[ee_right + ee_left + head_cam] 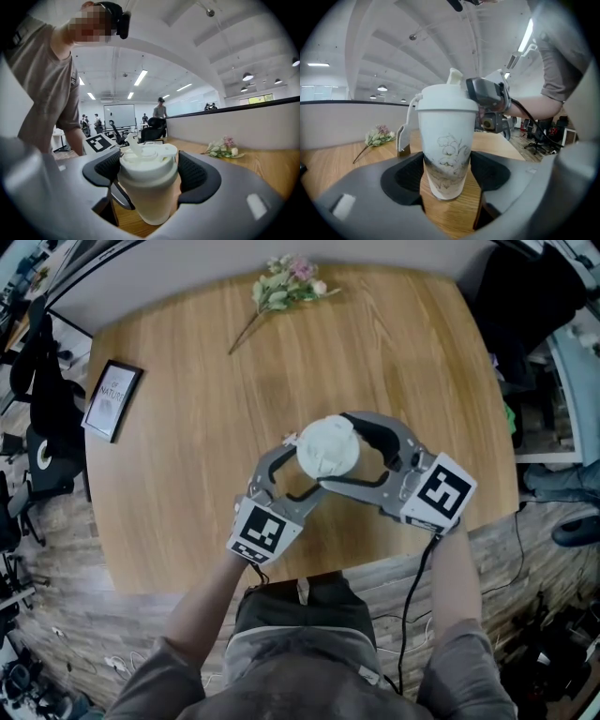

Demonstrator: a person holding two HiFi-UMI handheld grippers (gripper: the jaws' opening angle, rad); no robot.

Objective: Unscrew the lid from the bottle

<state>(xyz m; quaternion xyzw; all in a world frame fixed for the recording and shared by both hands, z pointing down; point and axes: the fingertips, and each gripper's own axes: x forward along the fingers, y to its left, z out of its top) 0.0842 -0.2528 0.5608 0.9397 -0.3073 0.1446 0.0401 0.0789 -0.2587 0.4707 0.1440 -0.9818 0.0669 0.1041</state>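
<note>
A white bottle [327,446] with a faint flower drawing stands upright on the wooden table [187,456], near its front edge. My left gripper [305,470] reaches in from the lower left. In the left gripper view its dark pads [408,176] press both sides of the bottle's lower body [446,140], so the left gripper [446,173] is shut on it. My right gripper [336,451] comes from the right, higher up. In the right gripper view the right gripper [149,171] is shut on the white lid [149,161], with a spout on top.
A sprig of flowers [286,282] lies at the table's far edge. A black-framed picture [112,399] lies flat at the left edge. A white strap [404,136] hangs from the lid beside the bottle. Cables and office chairs stand round the table on the floor.
</note>
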